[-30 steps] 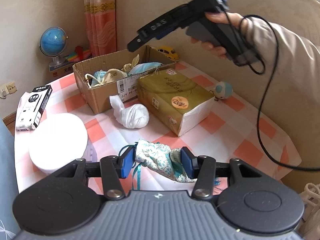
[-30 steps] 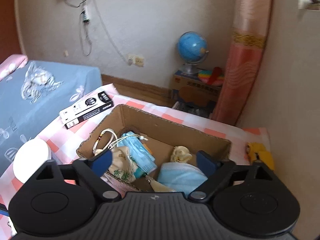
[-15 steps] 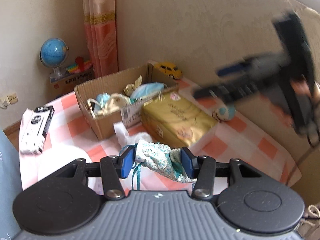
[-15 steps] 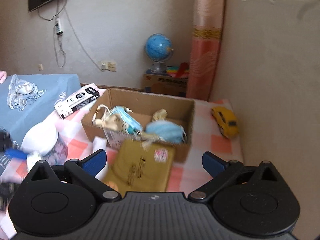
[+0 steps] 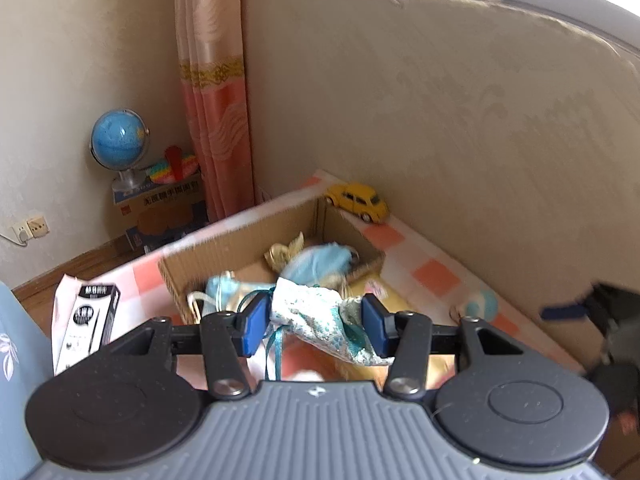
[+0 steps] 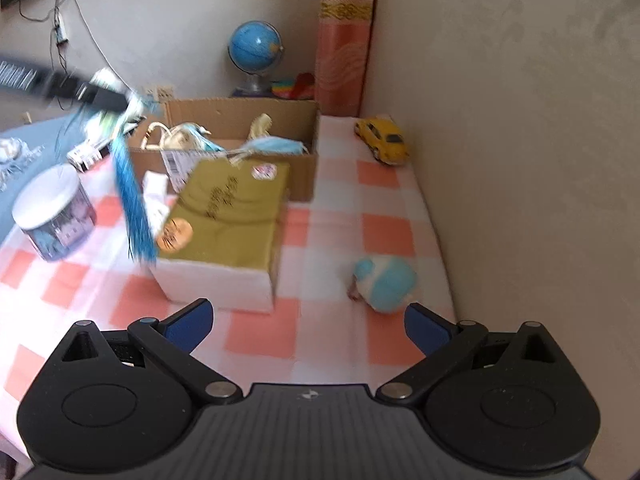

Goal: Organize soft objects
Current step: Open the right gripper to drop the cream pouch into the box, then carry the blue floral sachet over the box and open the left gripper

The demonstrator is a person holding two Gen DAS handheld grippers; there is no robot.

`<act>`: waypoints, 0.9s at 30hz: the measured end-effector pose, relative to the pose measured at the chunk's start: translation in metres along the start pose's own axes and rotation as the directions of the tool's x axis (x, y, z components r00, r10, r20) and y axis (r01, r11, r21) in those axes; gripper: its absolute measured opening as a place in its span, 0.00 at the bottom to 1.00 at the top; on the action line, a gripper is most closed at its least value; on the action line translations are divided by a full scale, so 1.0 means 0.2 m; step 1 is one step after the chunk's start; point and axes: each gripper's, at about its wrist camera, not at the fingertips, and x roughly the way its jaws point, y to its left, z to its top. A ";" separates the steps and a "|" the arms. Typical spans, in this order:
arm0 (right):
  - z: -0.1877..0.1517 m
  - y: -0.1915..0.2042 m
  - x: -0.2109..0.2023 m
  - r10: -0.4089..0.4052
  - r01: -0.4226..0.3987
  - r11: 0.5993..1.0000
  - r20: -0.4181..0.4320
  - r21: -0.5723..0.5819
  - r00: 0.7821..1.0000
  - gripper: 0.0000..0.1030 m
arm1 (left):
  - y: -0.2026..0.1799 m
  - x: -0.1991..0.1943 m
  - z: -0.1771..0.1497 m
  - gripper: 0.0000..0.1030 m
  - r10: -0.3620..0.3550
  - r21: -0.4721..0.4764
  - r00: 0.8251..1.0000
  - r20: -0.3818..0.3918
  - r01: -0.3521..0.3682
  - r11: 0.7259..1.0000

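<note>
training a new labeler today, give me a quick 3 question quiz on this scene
1. True or false: the left claw is shut on the floral pouch.
2. What lies in the cardboard box? A) blue face mask B) yellow toy car C) globe
3. Fill in: the right claw is open, with the ___ plush ball on the table ahead.

Key: 1 true; 2 A; 3 blue-and-white
</note>
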 end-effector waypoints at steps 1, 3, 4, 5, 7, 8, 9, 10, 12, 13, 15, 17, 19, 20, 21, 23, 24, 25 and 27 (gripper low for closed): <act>-0.01 -0.01 0.00 0.000 0.000 1.000 0.001 0.003 1.000 1.00 | 0.01 0.02 0.03 0.48 0.004 -0.003 1.000 0.003 -0.004 1.000; -0.03 -0.03 -0.02 0.000 0.000 1.000 0.003 0.016 1.000 1.00 | 0.01 0.06 0.09 0.48 0.023 -0.010 1.000 0.009 -0.023 1.000; -0.03 -0.04 -0.02 0.000 0.000 1.000 0.004 0.026 1.000 1.00 | 0.02 0.08 0.12 0.48 0.034 -0.017 0.999 0.013 -0.034 0.999; -0.04 -0.04 -0.03 0.003 -0.004 0.999 0.004 0.032 1.000 1.00 | 0.03 0.10 0.15 0.48 0.041 -0.026 0.999 0.018 -0.041 0.999; -0.05 -0.06 -0.04 0.012 -0.012 0.999 0.007 0.047 1.000 1.00 | 0.05 0.16 0.21 0.48 0.064 -0.042 0.997 0.031 -0.063 0.997; -0.05 -0.06 -0.04 0.019 -0.019 0.998 0.006 0.053 1.000 1.00 | 0.07 0.19 0.24 0.48 0.085 -0.054 0.996 0.037 -0.083 0.995; -0.05 -0.07 -0.04 0.025 -0.025 0.998 0.004 0.053 1.000 1.00 | 0.08 0.22 0.26 0.48 0.099 -0.070 0.994 0.037 -0.097 0.993; -0.05 -0.07 -0.03 0.026 -0.026 0.998 0.004 0.051 1.000 1.00 | 0.10 0.26 0.28 0.48 0.106 -0.088 0.994 0.033 -0.103 0.991; -0.05 -0.07 -0.02 0.028 -0.028 0.999 0.006 0.045 1.000 1.00 | 0.13 0.34 0.30 0.48 0.120 -0.123 0.993 0.018 -0.117 0.985; -0.05 -0.07 -0.01 0.030 -0.031 0.999 0.004 0.044 1.000 1.00 | 0.15 0.38 0.31 0.48 0.137 -0.133 0.991 0.009 -0.135 0.982; -0.06 -0.07 0.00 0.037 -0.037 0.998 0.004 0.042 0.999 1.00 | 0.16 0.46 0.32 0.48 0.174 -0.151 0.985 -0.011 -0.174 0.973; -0.06 -0.07 0.00 0.045 -0.046 0.998 0.005 0.041 0.999 1.00 | 0.17 0.54 0.31 0.48 0.186 -0.155 0.982 -0.033 -0.189 0.970; -0.06 -0.07 0.01 0.053 -0.053 0.998 0.005 0.039 0.999 1.00 | 0.16 0.61 0.28 0.48 0.183 -0.169 0.981 -0.061 -0.191 0.967; -0.06 -0.07 0.01 0.056 -0.056 0.998 0.003 0.037 0.998 1.00 | 0.16 0.64 0.26 0.49 0.180 -0.179 0.981 -0.073 -0.190 0.965; -0.06 -0.07 0.01 0.054 -0.054 0.998 0.001 0.034 0.999 1.00 | 0.17 0.66 0.25 0.52 0.180 -0.192 0.980 -0.084 -0.194 0.962; -0.06 -0.06 0.02 0.053 -0.053 0.998 0.001 0.028 0.999 1.00 | 0.18 0.70 0.22 0.76 0.177 -0.217 0.979 -0.099 -0.195 0.957; -0.06 -0.06 0.02 0.054 -0.054 0.998 0.002 0.028 0.999 1.00 | 0.18 0.71 0.21 0.88 0.183 -0.228 0.978 -0.102 -0.202 0.952; -0.06 -0.06 0.02 0.053 -0.053 0.998 0.003 0.029 0.999 1.00 | 0.18 0.71 0.20 0.89 0.194 -0.236 0.977 -0.093 -0.211 0.949; -0.06 -0.07 0.02 0.051 -0.051 0.998 0.003 0.030 0.999 1.00 | 0.18 0.69 0.20 0.89 0.196 -0.239 0.977 -0.079 -0.210 0.948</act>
